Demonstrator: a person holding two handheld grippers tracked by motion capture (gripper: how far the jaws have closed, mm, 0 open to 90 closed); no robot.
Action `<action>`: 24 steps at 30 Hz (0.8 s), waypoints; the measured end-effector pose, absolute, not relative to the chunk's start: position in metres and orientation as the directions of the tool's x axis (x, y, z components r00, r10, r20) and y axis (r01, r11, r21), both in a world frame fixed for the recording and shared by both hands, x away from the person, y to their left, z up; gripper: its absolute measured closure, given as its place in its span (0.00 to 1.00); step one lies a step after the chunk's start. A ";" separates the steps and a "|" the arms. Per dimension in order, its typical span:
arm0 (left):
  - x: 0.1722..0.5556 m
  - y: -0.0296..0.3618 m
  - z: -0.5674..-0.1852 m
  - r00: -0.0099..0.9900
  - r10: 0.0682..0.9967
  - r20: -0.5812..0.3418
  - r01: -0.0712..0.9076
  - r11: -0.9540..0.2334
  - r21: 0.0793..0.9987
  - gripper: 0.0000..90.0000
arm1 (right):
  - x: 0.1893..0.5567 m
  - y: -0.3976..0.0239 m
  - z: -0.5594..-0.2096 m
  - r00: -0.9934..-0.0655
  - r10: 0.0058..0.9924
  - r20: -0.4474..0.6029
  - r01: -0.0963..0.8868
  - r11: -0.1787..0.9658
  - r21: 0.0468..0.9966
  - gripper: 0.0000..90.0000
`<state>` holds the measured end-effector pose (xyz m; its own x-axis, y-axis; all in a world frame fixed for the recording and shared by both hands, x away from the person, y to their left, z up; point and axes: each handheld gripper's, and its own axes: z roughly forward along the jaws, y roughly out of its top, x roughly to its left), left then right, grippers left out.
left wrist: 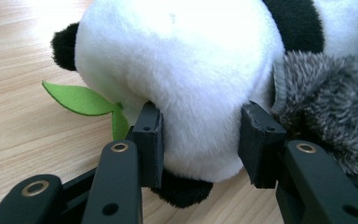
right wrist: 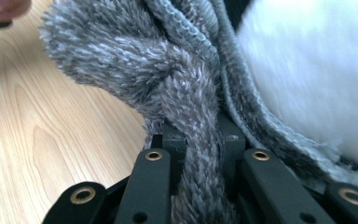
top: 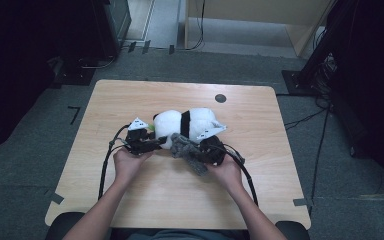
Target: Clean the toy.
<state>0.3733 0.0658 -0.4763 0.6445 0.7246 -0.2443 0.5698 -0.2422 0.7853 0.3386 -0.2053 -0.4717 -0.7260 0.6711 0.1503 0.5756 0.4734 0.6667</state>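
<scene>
1. A pale wooden surface point(top: 145, 200) stands on grey carpet in a dim room, with dark stands and trailing cables around it.
2. A plush panda point(top: 187, 122) lies on its side near the middle of the surface, a green felt leaf point(left wrist: 81, 99) sticking out from under it.
3. The left tongs point(top: 156, 143) are clamped on a rounded white part of the panda, as the left gripper view shows: both pads press into the fur and dent it. This looks like an anchoring hold, there to stop the soft toy sliding or rolling while the other hand works.
4. A fuzzy grey knit garment point(top: 189, 153) lies bunched against the near side of the panda, touching it.
5. The right tongs point(top: 207, 156) are closed tight on a gathered fold of that garment, which rises between the pads in the right gripper view. Pinching a bunched fold rather than a single layer probably gives a firmer purchase for pulling.
6. Judging by the two holds, the work is dressing or undressing the panda; I cannot tell which.
</scene>
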 end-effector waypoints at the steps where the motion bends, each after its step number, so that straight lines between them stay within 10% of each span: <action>1: 0.373 0.066 -0.476 0.644 0.725 -0.244 0.570 -0.242 0.785 0.63 | 0.338 -0.206 -0.472 -0.726 0.672 0.149 0.577 0.476 0.663 0.88; 24: 0.375 0.066 -0.477 0.639 0.729 -0.245 0.573 -0.238 0.785 0.63 | 0.329 -0.245 -0.470 -0.714 0.688 0.129 0.594 0.498 0.632 0.88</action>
<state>0.3748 0.0665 -0.4769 0.6390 0.7290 -0.2453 0.5725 -0.2379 0.7846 0.3290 -0.2454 -0.4698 -0.7144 0.6877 0.1289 0.5937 0.4983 0.6319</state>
